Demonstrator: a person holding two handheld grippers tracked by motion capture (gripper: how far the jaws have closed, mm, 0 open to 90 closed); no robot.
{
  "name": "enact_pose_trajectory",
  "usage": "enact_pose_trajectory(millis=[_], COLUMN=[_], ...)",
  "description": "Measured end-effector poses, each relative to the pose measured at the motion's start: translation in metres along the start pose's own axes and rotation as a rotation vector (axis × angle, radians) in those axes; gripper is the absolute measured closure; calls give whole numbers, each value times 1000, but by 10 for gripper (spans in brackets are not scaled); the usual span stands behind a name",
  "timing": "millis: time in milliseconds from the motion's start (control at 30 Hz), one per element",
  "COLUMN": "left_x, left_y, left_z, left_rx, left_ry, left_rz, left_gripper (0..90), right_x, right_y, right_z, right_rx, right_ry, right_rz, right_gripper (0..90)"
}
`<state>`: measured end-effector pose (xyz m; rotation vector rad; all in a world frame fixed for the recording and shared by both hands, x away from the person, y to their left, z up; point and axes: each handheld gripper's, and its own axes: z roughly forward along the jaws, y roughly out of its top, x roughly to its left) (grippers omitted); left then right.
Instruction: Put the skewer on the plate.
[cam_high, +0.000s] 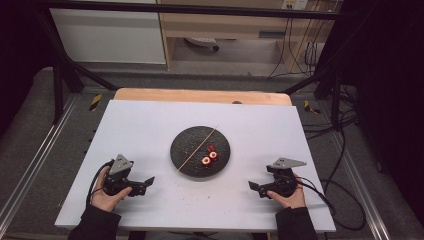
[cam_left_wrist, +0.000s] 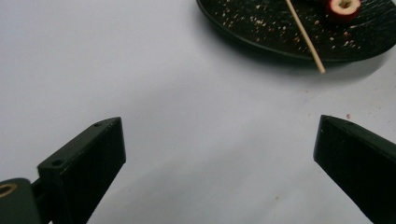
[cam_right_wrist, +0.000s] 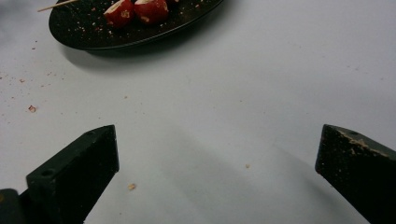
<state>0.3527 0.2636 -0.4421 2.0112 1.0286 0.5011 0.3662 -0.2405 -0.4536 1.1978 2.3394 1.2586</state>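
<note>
A black round plate (cam_high: 186, 142) lies at the middle of the white board. A thin wooden skewer (cam_high: 197, 148) rests slantwise across it, and three red cored fruit pieces (cam_high: 210, 156) sit beside the skewer on the plate's right half. My left gripper (cam_high: 146, 183) rests low at the front left, open, jaws pointing toward the plate with nothing between them. My right gripper (cam_high: 254, 187) mirrors it at the front right, open and empty. The left gripper view has the plate (cam_left_wrist: 261, 28), skewer end (cam_left_wrist: 306, 39) and one fruit piece (cam_left_wrist: 343, 8) ahead. The right gripper view has the plate (cam_right_wrist: 84, 28) and fruit pieces (cam_right_wrist: 135, 10).
The white board (cam_high: 150, 125) covers a wooden table (cam_high: 200, 95). Crumbs (cam_right_wrist: 31, 108) are scattered on the board near the plate. A black metal frame (cam_high: 65, 70) rings the table, and cables (cam_high: 340, 150) run along the right side.
</note>
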Motion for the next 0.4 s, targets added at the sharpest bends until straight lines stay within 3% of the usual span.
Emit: enact_pose_trajectory(millis=[133,400], left_x=[3,3], left_y=[-9,-12], left_z=[-1,-2], left_rx=[9,11], left_ry=[18,1], left_rz=[3,6], left_gripper=[16,10], right_x=[1,2], right_y=[0,-2], right_z=[-1,0], right_rx=[-4,10], right_ry=[8,10], right_rz=[-3,-9], right_gripper=[8,8])
